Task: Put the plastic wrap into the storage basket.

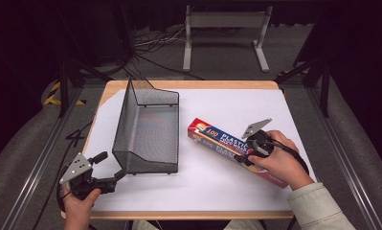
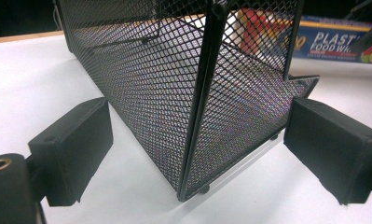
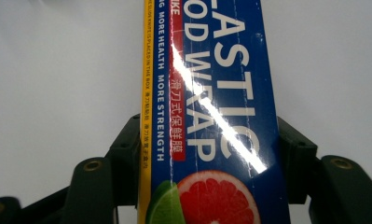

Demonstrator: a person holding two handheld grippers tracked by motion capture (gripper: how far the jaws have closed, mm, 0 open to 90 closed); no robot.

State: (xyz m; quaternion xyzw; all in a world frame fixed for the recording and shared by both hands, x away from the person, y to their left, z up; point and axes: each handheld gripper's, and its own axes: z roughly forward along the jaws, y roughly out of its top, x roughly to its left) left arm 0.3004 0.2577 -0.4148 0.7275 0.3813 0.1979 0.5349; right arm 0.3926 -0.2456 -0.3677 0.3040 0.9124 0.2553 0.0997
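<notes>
While peering down from the high view, can spot the right gripper [image 1: 252, 155] at lower right of the frame, clamped across a plastic wrap box [image 1: 217, 136], with the right hand [image 1: 279, 163] wrapped over the top. Grips the box toward its nearer end, so most of that long blue carton sticks out up and left over the white table cover [image 1: 217, 191], slanted. Can't tell from here whether resting on the cover or lifted just clear of it.

Checking the right gripper view: same right gripper [image 3: 209, 154] with both black jaws pressed against the box's [image 3: 211, 93] long sides, low in the frame. Shows white lettering, a yellow edge strip on the left and a grapefruit-and-lime picture at the bottom. So, closed down snug on the box, no gap visible.

Over at lower left of the high view, find the left gripper [image 1: 109, 165] in the left hand [image 1: 78, 208], jaws spread wide and aimed at the near left corner of a black mesh basket [image 1: 124, 124]. Sits left of centre, well apart from the box.

From the left gripper view, looks the same: left gripper [image 2: 197, 149] gaping, basket [image 2: 151, 93] corner standing between the jaws without touching either. Can also glimpse the box [image 2: 333, 44] at upper right, behind the mesh.
</notes>
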